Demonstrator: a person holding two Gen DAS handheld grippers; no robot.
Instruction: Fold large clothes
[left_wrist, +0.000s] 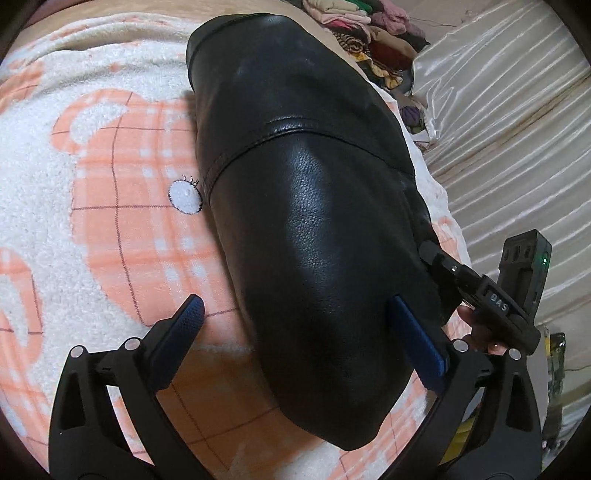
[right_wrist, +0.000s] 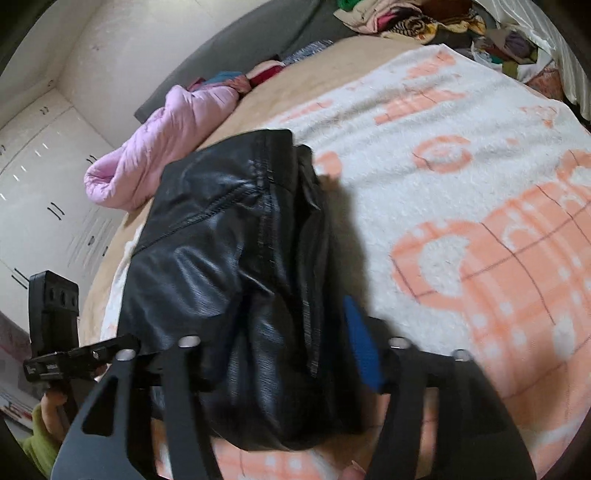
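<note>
A folded black leather garment (left_wrist: 306, 206) lies lengthwise on a white and peach blanket (left_wrist: 110, 221). My left gripper (left_wrist: 295, 306) stands open wide at its near end. The left pad (left_wrist: 190, 314) is over bare blanket and the right pad (left_wrist: 417, 339) is against the garment's edge. In the right wrist view the garment (right_wrist: 236, 258) fills the space between the fingers of my right gripper (right_wrist: 258, 325). The blue right pad (right_wrist: 360, 347) stands just off its side and the other finger is hidden under the leather. The right gripper's tip (left_wrist: 439, 260) meets the garment's right edge.
A heap of mixed clothes (left_wrist: 354, 33) sits at the far end of the bed. A pink puffy jacket (right_wrist: 159, 147) lies beyond the garment. Shiny pale fabric (left_wrist: 498, 110) hangs along the right. White cupboards (right_wrist: 37, 184) stand at the left. A hand in a green sleeve (right_wrist: 40, 417) holds the left gripper.
</note>
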